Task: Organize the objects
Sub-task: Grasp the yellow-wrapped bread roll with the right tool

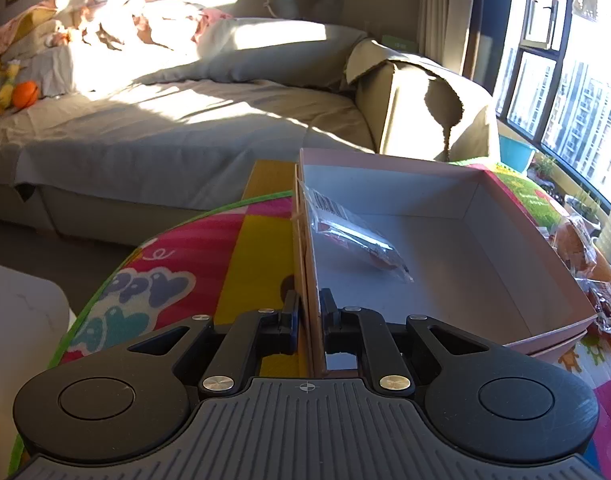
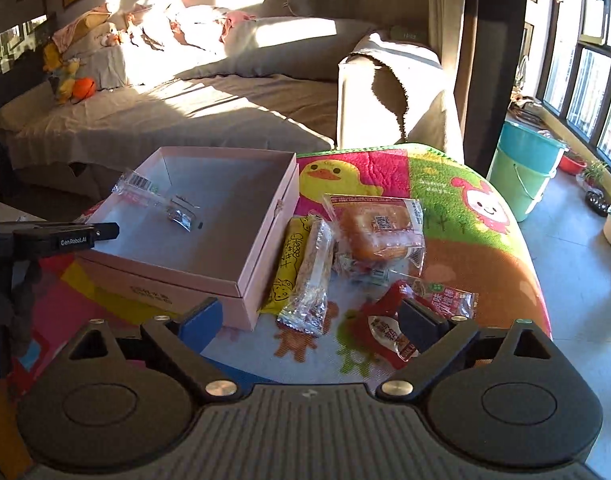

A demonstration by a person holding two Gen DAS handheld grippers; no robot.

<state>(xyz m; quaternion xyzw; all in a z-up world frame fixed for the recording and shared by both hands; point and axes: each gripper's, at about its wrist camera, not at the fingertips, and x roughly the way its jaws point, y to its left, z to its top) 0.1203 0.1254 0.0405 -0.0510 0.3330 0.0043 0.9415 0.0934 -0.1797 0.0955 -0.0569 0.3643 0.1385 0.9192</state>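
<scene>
A pink open box (image 1: pixel 457 168) (image 2: pixel 261 276) sits on a colourful play mat (image 2: pixel 457 216). One clear snack packet (image 1: pixel 353 236) (image 2: pixel 165 200) lies inside it. My left gripper (image 1: pixel 310 312) is shut on the box's near left wall, one finger on each side; it also shows at the left in the right wrist view (image 2: pixel 105 232). My right gripper (image 2: pixel 309 316) is open and empty, low over the mat beside the box. Before it lie a red snack packet (image 2: pixel 381 332), a yellow cheese bar (image 2: pixel 289 264), a clear-wrapped bar (image 2: pixel 313 280) and a wrapped bread (image 2: pixel 377 228).
A grey sofa (image 1: pixel 177 120) stands beyond the mat. A teal and green bucket (image 2: pixel 525 164) and potted plants (image 2: pixel 593 176) stand by the window on the right. More wrapped snacks (image 1: pixel 577 248) lie right of the box.
</scene>
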